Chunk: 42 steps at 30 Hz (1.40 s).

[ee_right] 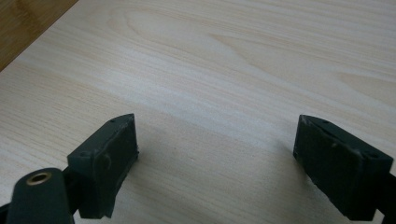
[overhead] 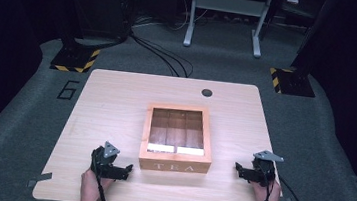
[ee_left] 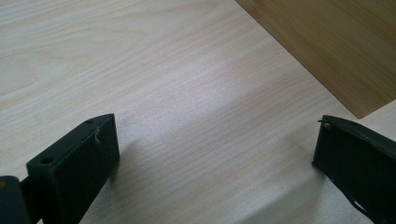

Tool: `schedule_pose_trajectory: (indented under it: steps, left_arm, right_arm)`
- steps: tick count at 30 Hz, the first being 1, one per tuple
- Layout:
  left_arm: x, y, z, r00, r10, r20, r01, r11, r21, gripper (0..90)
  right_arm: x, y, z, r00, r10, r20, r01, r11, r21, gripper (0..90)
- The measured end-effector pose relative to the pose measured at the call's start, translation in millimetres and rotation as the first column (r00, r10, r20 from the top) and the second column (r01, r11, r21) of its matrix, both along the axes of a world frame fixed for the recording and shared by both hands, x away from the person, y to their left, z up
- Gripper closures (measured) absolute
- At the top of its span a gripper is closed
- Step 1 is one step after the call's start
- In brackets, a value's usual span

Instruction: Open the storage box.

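Tea box (overhead: pixel 177 138) sits mid-table (overhead: pixel 117 94), lid closed, between the left tool (overhead: pixel 118 168) and right tool (overhead: pixel 245 171), both spread empty.

left gripper (overhead: pixel 118 168): jaws wide apart, hand-held | right gripper (overhead: pixel 245 172): jaws wide apart, hand-held

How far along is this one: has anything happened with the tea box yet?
Nothing looks done yet. The tea box sits shut at the middle of the table. The left gripper and right gripper rest open and empty on either side of it, touching nothing. Whatever involves the box is still ahead.
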<state>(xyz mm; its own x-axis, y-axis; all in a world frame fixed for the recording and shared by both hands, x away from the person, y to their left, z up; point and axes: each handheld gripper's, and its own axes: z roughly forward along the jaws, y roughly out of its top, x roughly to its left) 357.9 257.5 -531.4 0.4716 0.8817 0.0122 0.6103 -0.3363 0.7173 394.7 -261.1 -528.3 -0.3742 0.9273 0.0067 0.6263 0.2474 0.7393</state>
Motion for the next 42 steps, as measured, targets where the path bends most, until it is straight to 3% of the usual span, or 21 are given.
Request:
schedule_pose_trajectory:
  steps: [13,19,22,31,37,42]
  left_arm:
    - [0.4,0.7,0.2,1.0000,-0.002,-0.002,0.002,1.0000,-0.004,0.0]
    - [-1.1,4.7,1.5,0.9997,-0.024,-0.006,0.024,0.9984,-0.051,0.0]
    - [-6.0,5.1,7.4,0.9996,-0.019,0.021,0.021,0.9962,-0.085,0.0]
    - [-19.6,-11.9,37.0,0.9931,-0.069,0.095,0.078,0.9919,-0.100,0.0]
    - [-18.5,-22.9,42.0,0.9883,-0.091,0.122,0.103,0.9906,-0.090,0.4]
    - [-16.5,-29.5,43.5,0.9859,-0.114,0.123,0.124,0.9889,-0.081,4.0]
  right_arm:
    - [-0.1,0.0,-0.2,1.0000,-0.002,0.003,0.002,1.0000,0.001,13.1]
    - [0.0,0.1,0.1,1.0000,-0.002,0.000,0.002,1.0000,-0.001,13.1]
    - [0.3,0.1,0.1,1.0000,-0.003,0.003,0.003,1.0000,0.000,13.1]
    - [-0.2,0.1,-0.1,1.0000,-0.003,0.004,0.003,1.0000,0.000,13.2]
    - [-0.2,0.0,-0.2,1.0000,-0.002,0.004,0.002,1.0000,-0.002,13.2]
    - [-0.2,0.0,-0.1,1.0000,-0.003,0.004,0.003,1.0000,-0.001,13.2]
